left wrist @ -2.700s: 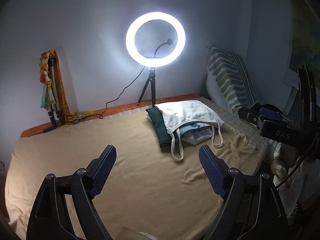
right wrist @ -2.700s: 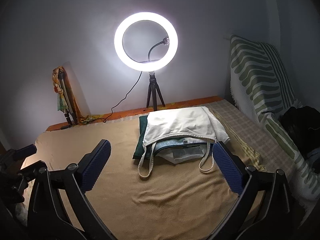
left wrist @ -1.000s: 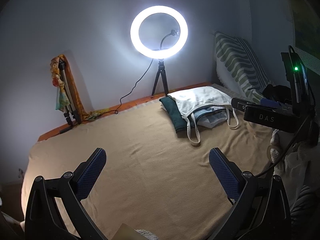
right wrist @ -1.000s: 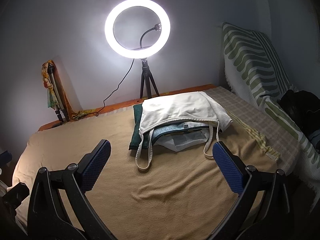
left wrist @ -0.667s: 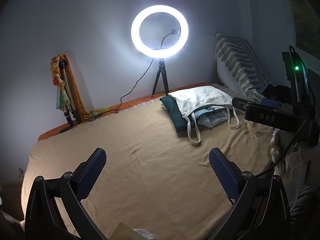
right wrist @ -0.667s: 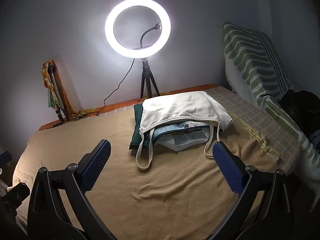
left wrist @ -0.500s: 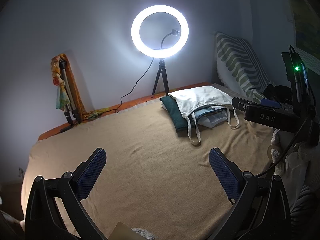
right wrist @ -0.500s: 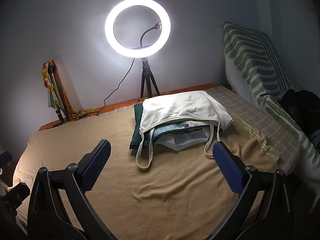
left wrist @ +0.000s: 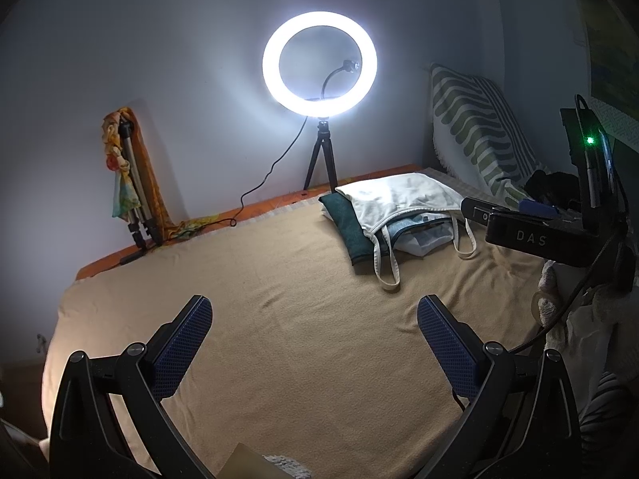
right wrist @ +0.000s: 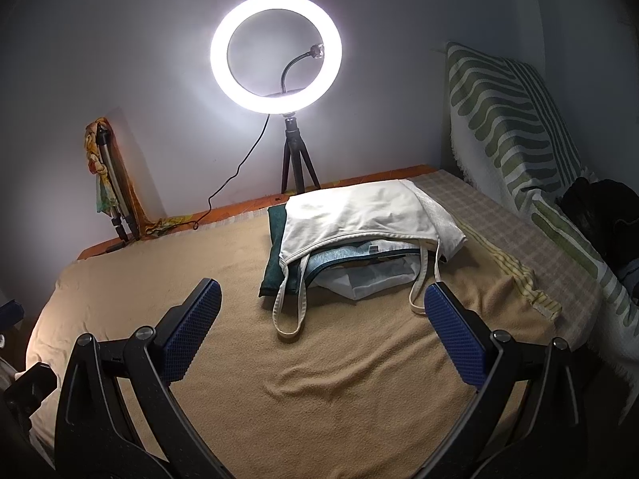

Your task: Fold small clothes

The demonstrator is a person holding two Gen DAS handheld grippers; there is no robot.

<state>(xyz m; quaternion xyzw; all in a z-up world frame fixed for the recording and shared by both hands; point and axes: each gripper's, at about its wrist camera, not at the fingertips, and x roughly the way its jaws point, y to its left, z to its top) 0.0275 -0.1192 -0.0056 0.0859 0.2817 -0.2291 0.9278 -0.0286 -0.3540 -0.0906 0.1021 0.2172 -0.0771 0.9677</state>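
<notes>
A small stack of clothes lies on the tan blanket [right wrist: 319, 379] at the far right of the bed. A white strappy top [right wrist: 355, 211] lies uppermost, over a dark green piece [right wrist: 275, 251] and pale blue and white pieces [right wrist: 359, 275]. The stack also shows in the left wrist view [left wrist: 395, 203]. My right gripper [right wrist: 319, 311] is open and empty, held above the blanket just in front of the stack. My left gripper [left wrist: 313, 327] is open and empty, over the blanket's middle, farther from the stack. The right gripper's body [left wrist: 551, 235] shows at the left view's right edge.
A lit ring light on a small tripod [right wrist: 275, 52] stands behind the stack by the wall, its cable trailing left. A folded tripod wrapped in patterned cloth [right wrist: 108, 175] leans at the back left. A green-striped cushion [right wrist: 515, 119] and dark items [right wrist: 599, 207] sit at the right.
Since 2.7 s ago both grippers drew back and rose slightly, so the stack looks farther in the left view. Over the last second nothing visibly moved. Both grippers stayed open.
</notes>
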